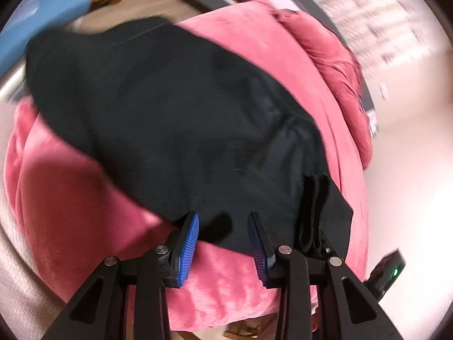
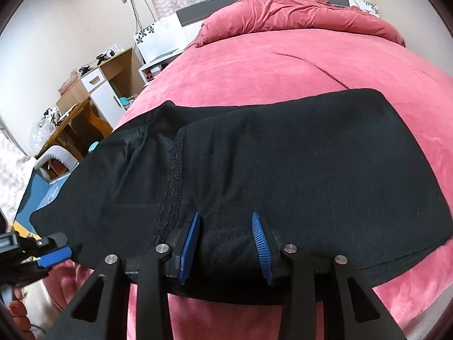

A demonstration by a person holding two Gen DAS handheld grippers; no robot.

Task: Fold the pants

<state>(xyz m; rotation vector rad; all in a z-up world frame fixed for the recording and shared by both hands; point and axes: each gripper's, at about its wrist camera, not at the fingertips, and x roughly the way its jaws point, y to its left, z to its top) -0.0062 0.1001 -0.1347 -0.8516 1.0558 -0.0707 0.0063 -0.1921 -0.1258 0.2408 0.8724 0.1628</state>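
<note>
Black pants (image 1: 170,119) lie folded lengthwise on a pink bed cover (image 1: 70,198). In the left wrist view my left gripper (image 1: 223,223) is open, its blue-padded fingers just over the near edge of the pants, with nothing between them. The view is motion-blurred. In the right wrist view my right gripper (image 2: 226,223) is open over the pants (image 2: 311,170), beside a rough seam edge (image 2: 172,187). The left gripper (image 2: 53,252) shows at the lower left of that view, at the pants' near corner.
A rumpled pink duvet (image 2: 297,8) lies at the bed's head. Wooden desk and white cabinet (image 2: 99,85) stand left of the bed. A grey chair (image 2: 53,155) and blue mat (image 2: 31,195) are on the floor. The right gripper's body (image 1: 388,272) shows at lower right.
</note>
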